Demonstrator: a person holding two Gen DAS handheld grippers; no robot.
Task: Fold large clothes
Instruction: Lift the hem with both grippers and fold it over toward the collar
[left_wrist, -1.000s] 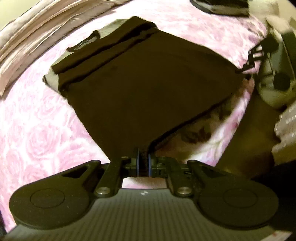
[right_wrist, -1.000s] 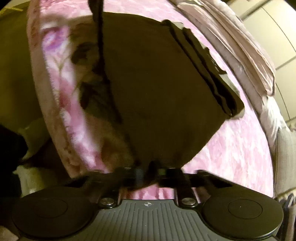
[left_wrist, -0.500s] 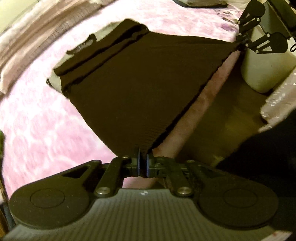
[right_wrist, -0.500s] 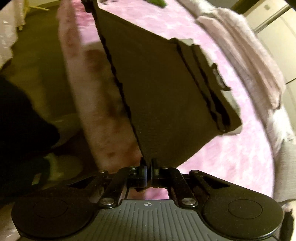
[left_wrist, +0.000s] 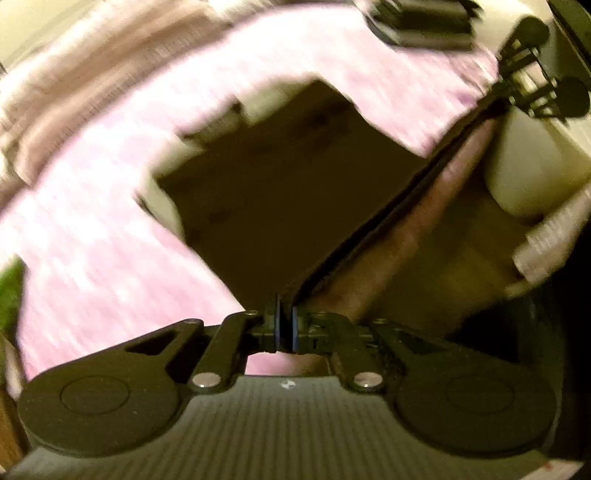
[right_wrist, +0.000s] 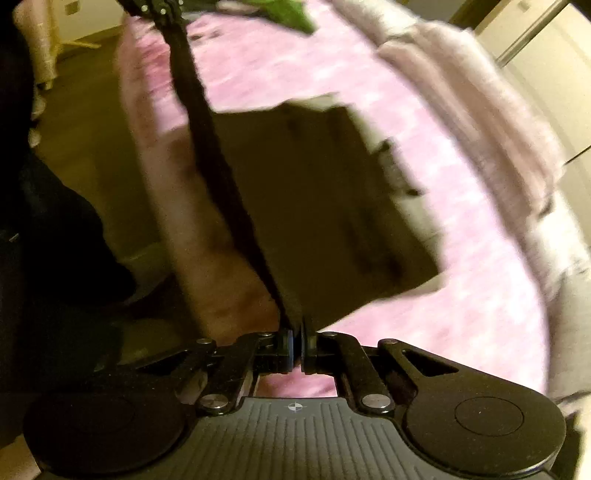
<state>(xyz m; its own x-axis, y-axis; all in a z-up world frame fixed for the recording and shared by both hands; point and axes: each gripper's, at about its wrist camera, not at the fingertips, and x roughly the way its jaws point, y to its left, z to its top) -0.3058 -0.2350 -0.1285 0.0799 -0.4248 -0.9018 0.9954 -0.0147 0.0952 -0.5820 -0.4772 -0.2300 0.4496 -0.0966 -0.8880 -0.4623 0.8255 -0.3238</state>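
I have both tongs pinched tight on the dark garment: left tongs on one corner, right tongs on the other. The hem stretches taut between them above the bed's edge; the rest lies on the pink bedspread.

Pink floral bedspread lies open on both sides of the dark garment; a folded pale blanket and a dark folded pile block the far edge.
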